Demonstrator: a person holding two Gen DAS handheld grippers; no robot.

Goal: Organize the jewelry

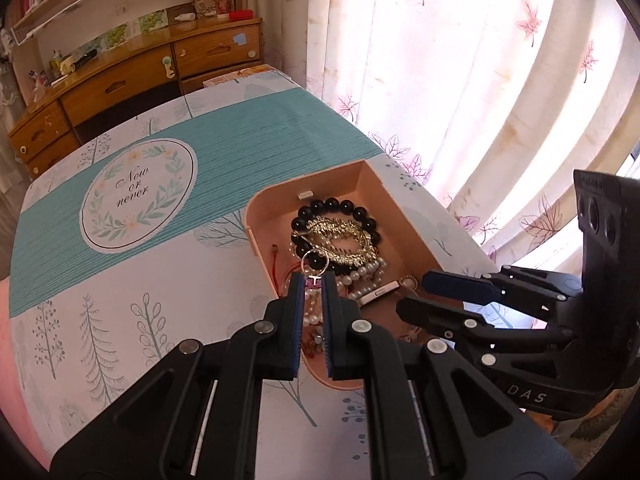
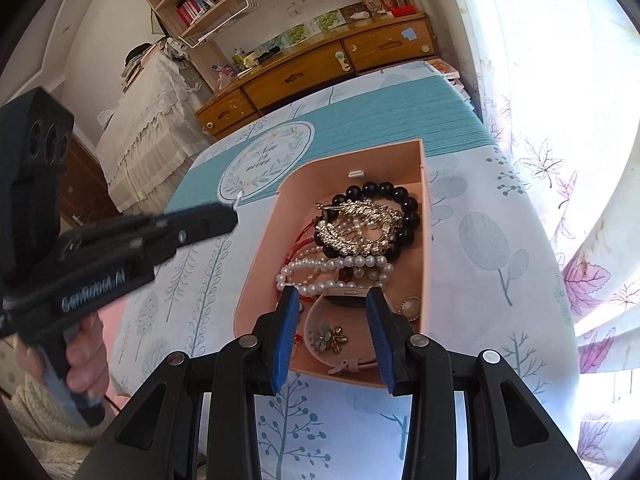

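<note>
A pink box [image 1: 372, 184] [image 2: 256, 280] on the table holds a black bead bracelet [image 1: 352, 206] [image 2: 400, 196], a gold leaf hairpiece [image 1: 340, 236] [image 2: 360, 224], a pearl strand [image 2: 320, 268], red cords and a watch. My left gripper [image 1: 313, 278] is shut on a thin silver ring [image 1: 314, 261], held just above the box's near left part; it shows blurred in the right wrist view [image 2: 234, 216]. My right gripper [image 2: 332, 300] is open and empty over the box's near end, above the watch [image 2: 344, 294]; it also shows in the left wrist view [image 1: 416, 292].
The table has a white and teal cloth with a round "Now or never" print [image 1: 138, 196]. A flowered curtain [image 1: 460, 80] hangs right of the table. A wooden drawer unit [image 1: 140, 80] stands beyond the far edge.
</note>
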